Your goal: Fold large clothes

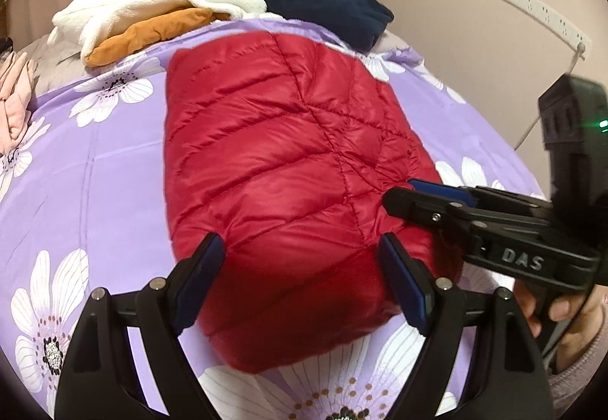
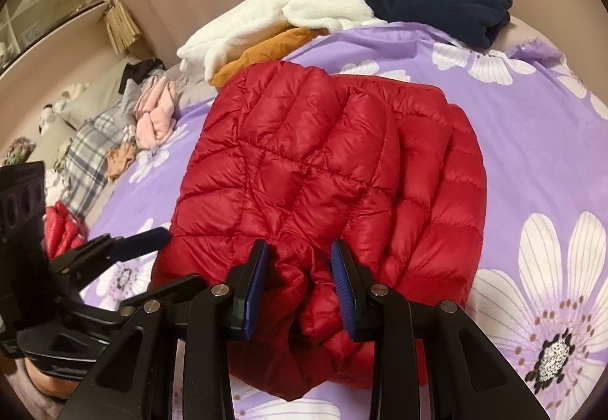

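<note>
One red puffer jacket (image 1: 281,161) is lying folded on the purple floral bedspread (image 1: 98,169). Left gripper (image 1: 304,287) is straddling its near edge, jaws spread wide; right gripper (image 2: 300,287) is pinching a jacket fold. Three folded garments are sitting behind: white (image 1: 152,2), orange (image 1: 152,32), navy (image 1: 334,13).

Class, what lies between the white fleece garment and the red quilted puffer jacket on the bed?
An orange folded garment, seen in the right wrist view.

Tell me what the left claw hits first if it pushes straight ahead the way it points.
Most likely the red puffer jacket. The left claw stands open over the jacket's near edge, angled down at it, so it should meet the padding before the purple bedspread. Exact depth is unclear.
</note>
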`<state>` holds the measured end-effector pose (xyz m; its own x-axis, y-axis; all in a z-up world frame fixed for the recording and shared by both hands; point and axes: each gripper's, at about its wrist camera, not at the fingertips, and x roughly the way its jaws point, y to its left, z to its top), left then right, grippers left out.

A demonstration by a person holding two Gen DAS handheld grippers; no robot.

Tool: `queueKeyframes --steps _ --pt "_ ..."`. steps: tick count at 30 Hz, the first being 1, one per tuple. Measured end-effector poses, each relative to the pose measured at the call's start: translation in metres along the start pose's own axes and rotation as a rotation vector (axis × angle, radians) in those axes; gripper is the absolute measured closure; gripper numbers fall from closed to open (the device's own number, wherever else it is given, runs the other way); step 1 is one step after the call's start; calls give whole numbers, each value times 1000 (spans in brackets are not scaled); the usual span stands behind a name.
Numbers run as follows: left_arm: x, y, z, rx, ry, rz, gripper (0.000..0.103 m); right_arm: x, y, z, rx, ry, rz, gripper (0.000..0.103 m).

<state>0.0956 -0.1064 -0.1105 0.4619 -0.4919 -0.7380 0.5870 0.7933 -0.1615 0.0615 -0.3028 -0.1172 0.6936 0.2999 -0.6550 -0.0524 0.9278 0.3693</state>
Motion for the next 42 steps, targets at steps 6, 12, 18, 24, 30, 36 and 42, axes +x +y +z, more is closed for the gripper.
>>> queueKeyframes --steps 6,12,18,24,30,36,42 --pt "-23 31 5 -122 -56 -41 16 1 8 2 -29 -15 -15 70" --pt "-26 78 9 -296 -74 -67 13 1 8 3 -36 -22 -11 68" --pt "-3 114 17 -476 -29 -239 8 -2 12 5 -41 -41 2 43" --pt "21 126 24 -533 27 -287 8 -7 14 12 -40 -81 -24 33" --pt "36 132 28 -571 59 -343 8 -7 1 16 40 -93 19 20" --pt "52 137 26 -605 83 -377 6 -15 -32 17 178 -110 69 7" --pt "58 143 24 -613 86 -399 5 -12 -84 13 384 -96 121 2"
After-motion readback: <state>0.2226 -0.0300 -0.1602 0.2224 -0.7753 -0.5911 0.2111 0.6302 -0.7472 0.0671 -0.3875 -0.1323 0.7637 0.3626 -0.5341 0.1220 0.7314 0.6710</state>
